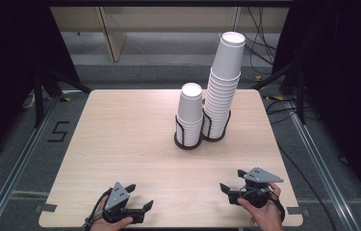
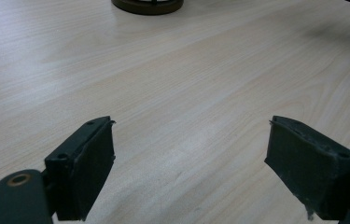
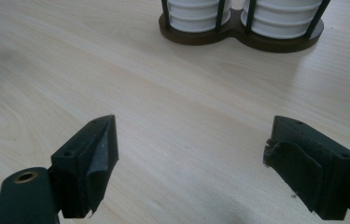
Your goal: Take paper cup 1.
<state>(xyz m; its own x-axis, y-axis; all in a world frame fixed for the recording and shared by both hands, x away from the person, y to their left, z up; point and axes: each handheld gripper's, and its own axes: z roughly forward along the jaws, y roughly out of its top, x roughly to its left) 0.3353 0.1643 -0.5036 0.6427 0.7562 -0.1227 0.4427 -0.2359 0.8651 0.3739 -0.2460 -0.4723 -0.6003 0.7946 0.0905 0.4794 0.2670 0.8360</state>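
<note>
Left gripper (image 2: 191, 154) jaws wide apart, empty.

Wide bare table (image 1: 120, 144) ahead of my left gripper (image 1: 139, 198), nothing between its spread jaws and the far edge. My right gripper (image 1: 232, 180) has open wood too, then the cup holder (image 1: 195, 142) blocks the middle-right, its taller stack (image 1: 224, 86) leaning right over the far side.

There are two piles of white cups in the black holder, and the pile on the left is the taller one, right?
Not quite. In the high view the right pile of cups is the taller one; the left pile is shorter. Both are white and stand in the black holder, as you said.
</note>
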